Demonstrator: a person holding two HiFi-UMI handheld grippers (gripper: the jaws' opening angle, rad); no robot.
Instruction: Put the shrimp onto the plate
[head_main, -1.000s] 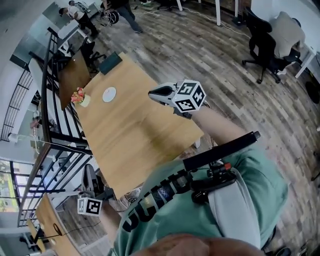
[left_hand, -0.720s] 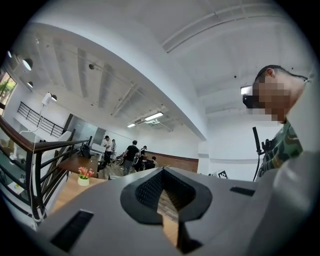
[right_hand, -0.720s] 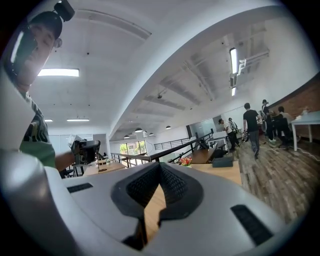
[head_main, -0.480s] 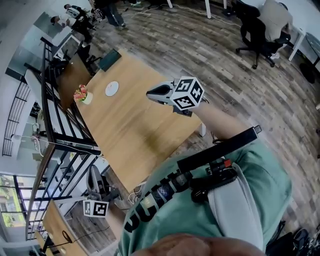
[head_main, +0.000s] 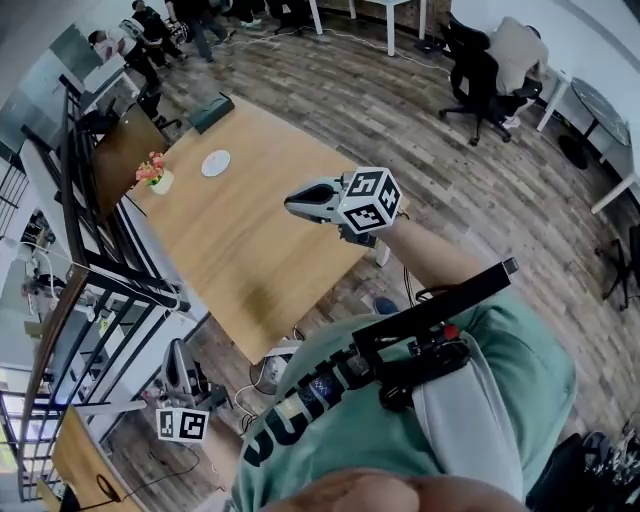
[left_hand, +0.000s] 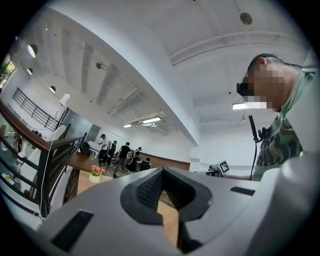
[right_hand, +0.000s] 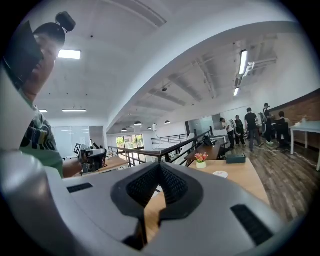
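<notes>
A small white plate (head_main: 215, 163) lies at the far end of the long wooden table (head_main: 240, 250); it also shows in the right gripper view as a white plate (right_hand: 220, 174). No shrimp shows in any view. My right gripper (head_main: 291, 203) is held in the air over the table's near right part, far from the plate, its jaws together and empty (right_hand: 160, 166). My left gripper (head_main: 178, 352) hangs low at my left side, off the table's near corner, jaws also closed on nothing (left_hand: 162, 171).
A pot of pink flowers (head_main: 153, 176) stands left of the plate, and a dark flat box (head_main: 211, 112) lies at the far corner. A black railing (head_main: 90, 240) runs along the table's left. Office chairs (head_main: 480, 70) and people stand farther off.
The head view has swung, so the table sits higher and farther left in the picture. The right gripper stays raised over the table; the left stays low at my side.
</notes>
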